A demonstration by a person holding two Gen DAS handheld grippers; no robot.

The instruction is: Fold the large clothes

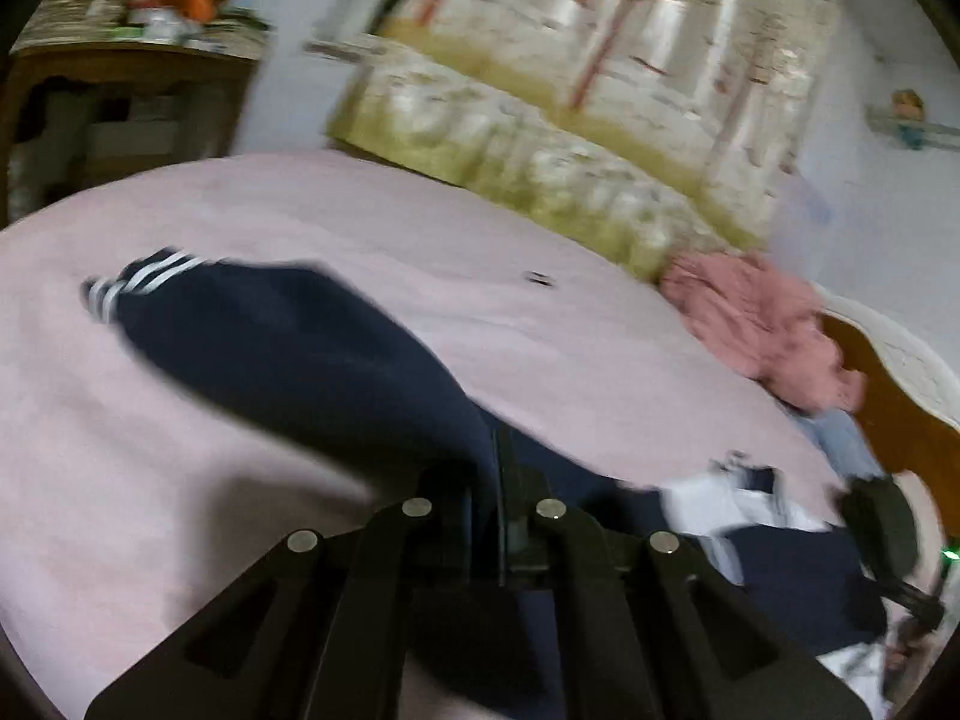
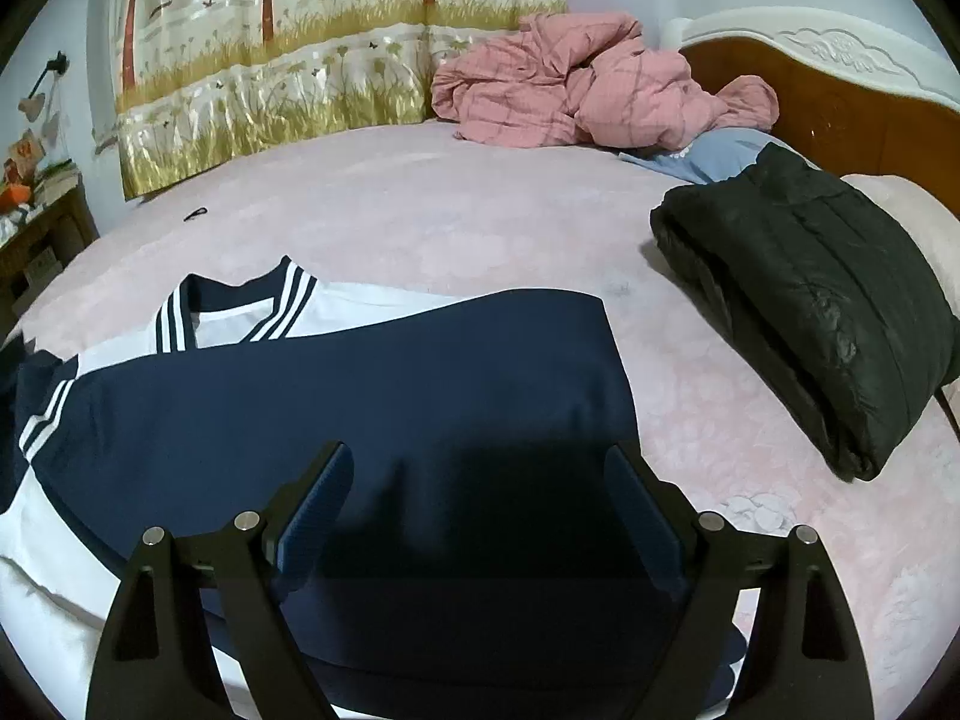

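left wrist view: left gripper [image 1: 501, 480] clenched on navy jacket [image 1: 288, 348] sleeve at 6 o'clock, for folding; right gripper [image 2: 474, 510] held released above it.

The whole left wrist view is smeared: the curtain [image 1: 600, 60] and shelf clutter [image 1: 174, 6] are unreadable. Whether fabric sits between the closed left tool [image 1: 501, 480] cannot be told.

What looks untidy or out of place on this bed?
The pink quilt lies crumpled in a heap near the headboard, not spread out. A small dark object, too small to identify, sits alone on the pink bed cover. The navy and white top and the folded black jacket look orderly.
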